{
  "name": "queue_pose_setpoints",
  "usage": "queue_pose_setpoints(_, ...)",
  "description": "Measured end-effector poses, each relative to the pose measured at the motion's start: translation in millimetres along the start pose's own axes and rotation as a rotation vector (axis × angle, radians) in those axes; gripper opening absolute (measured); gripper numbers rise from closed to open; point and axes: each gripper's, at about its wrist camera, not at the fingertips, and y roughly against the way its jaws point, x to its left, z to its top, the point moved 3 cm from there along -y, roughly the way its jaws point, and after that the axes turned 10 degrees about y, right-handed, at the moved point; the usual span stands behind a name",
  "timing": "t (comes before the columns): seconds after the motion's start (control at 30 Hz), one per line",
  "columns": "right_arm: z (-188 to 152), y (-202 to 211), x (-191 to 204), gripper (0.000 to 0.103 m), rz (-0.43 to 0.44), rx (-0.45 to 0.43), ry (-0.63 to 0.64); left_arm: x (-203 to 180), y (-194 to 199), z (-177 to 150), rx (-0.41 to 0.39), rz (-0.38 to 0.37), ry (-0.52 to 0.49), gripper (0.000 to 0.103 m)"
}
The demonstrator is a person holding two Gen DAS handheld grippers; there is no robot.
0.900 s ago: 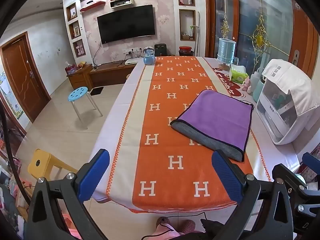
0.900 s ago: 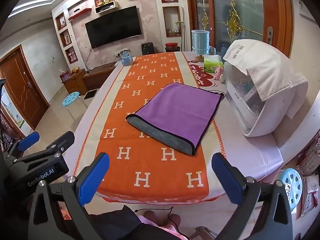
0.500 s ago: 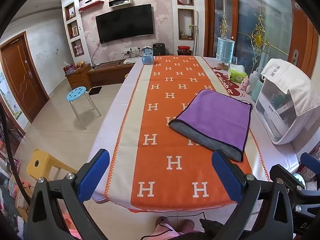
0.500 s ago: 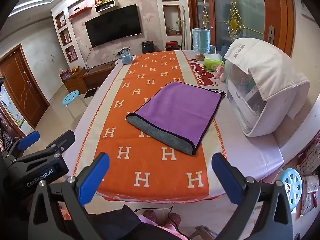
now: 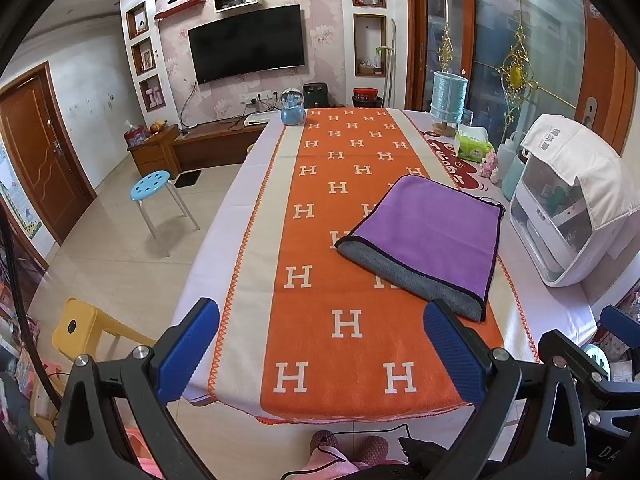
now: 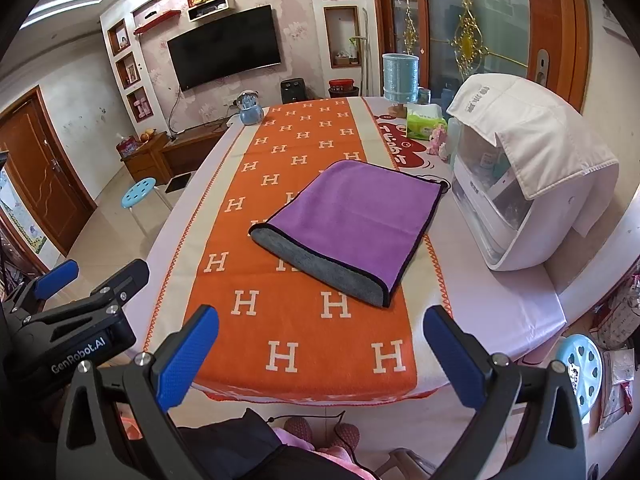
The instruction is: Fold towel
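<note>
A purple towel with a grey underside lies folded over on the orange H-patterned runner, right of the table's middle; it also shows in the right wrist view. A grey strip sticks out along its near edge. My left gripper is open and empty, held back over the table's near edge. My right gripper is open and empty too, back from the near edge. The left gripper shows at the left of the right wrist view.
A white covered appliance stands on the table right of the towel. A tissue pack, a blue jar and a blue globe stand at the far end. A blue stool and yellow stool are left of the table.
Both grippers have drawn back and up slightly from the table. The towel has not moved. Both grippers stay open.
</note>
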Motion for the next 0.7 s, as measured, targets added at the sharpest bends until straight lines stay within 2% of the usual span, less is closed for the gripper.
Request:
queue_pose_setpoints(0.13,-2,-1,4,0.102,-0.001,0.003,0.001,1,-12,-5,0.014,-0.006,0.006,0.102)
queue_pose_setpoints(0.7,8,-11,9,0.102,-0.017,0.05,0.003,11,-19,2,0.048,-0.017,-0.002,0.102)
